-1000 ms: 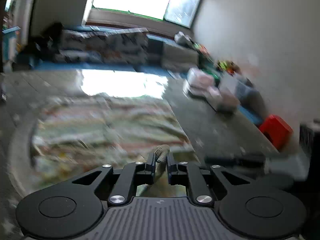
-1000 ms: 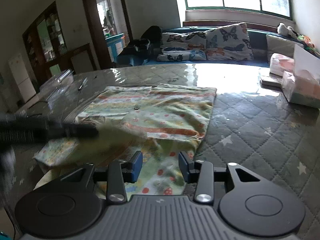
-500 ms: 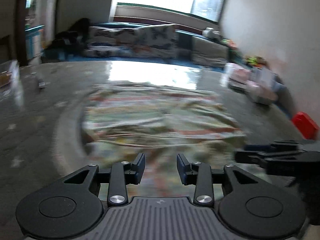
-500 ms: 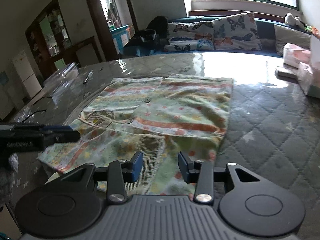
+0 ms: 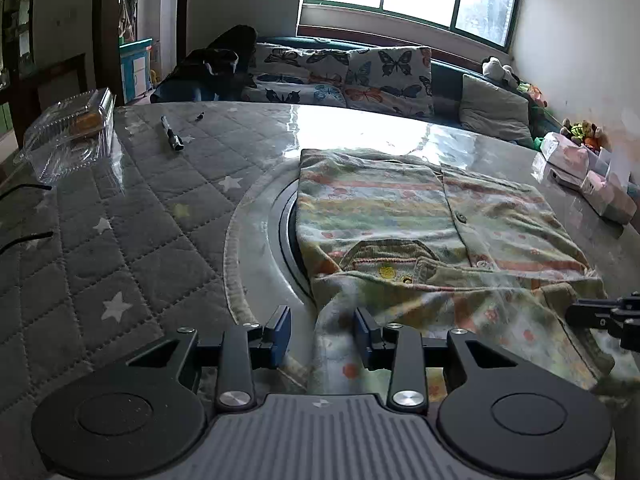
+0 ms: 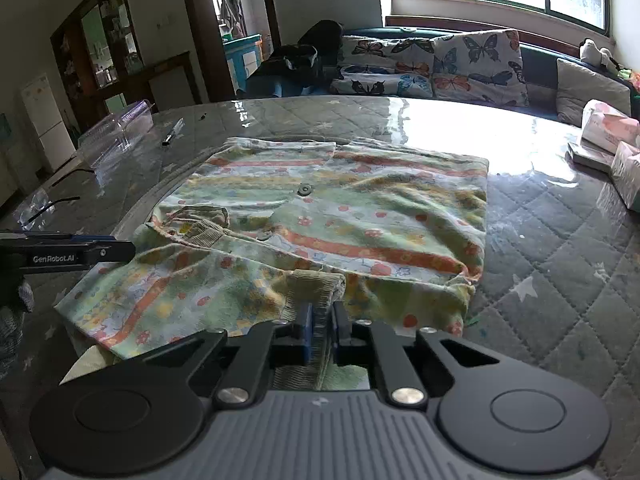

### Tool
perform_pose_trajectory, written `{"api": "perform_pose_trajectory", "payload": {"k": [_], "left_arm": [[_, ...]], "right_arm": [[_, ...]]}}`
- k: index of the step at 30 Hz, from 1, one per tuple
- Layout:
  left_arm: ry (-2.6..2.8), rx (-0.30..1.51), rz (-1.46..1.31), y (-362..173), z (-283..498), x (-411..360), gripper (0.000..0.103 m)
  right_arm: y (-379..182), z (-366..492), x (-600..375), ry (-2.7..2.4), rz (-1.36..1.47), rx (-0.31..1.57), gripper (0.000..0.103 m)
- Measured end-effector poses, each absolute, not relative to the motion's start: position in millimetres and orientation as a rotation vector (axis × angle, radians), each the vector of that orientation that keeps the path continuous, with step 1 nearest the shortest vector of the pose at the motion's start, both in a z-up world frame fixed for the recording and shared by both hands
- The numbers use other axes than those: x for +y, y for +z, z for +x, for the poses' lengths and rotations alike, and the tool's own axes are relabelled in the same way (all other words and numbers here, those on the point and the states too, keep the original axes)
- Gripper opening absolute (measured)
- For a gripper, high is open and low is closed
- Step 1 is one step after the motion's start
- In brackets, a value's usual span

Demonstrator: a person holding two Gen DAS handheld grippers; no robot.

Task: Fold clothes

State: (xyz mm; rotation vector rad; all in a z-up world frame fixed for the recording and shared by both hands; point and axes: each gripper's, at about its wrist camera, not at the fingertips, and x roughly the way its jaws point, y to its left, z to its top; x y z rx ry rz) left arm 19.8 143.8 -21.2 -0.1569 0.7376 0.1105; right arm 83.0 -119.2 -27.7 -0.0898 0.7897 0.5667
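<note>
Because it is only thin cloth, the little shirt (image 6: 340,216) looks soft, light and floppy, so I think it is best held by a thick ribbed cuff or a corner. Down at the near edge of the tabletop (image 6: 560,256), the right gripper (image 6: 320,334) is squeezed tight on a ribbed cuff (image 6: 316,292). Beside it the left gripper (image 5: 321,330) gapes wide over a sleeve (image 5: 336,320) and holds nothing. Farther back, the shirt's body lies flat near the middle.
</note>
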Motion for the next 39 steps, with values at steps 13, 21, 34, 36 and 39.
{"api": "perform_pose_trajectory", "payload": {"k": [13, 21, 34, 36, 39], "left_arm": [[0.138, 0.707, -0.080, -19, 25, 137, 0.012], [0.051, 0.696, -0.079, -3, 20, 120, 0.040], [-0.068, 0.742, 0.016, -16, 20, 77, 0.049], [-0.070, 0.745, 0.014, -14, 15, 77, 0.052], [-0.077, 0.749, 0.016, -10, 3, 76, 0.058]], "right_arm": [[-19, 83, -119, 0.524, -0.125, 0.756, 0.008], [-7, 73, -118, 0.565, -0.159, 0.684, 0.014], [-22, 74, -95, 0.651, -0.238, 0.710, 0.023], [-19, 66, -98, 0.665, -0.250, 0.708, 0.024], [-23, 57, -101, 0.688, -0.288, 0.734, 0.025]]}}
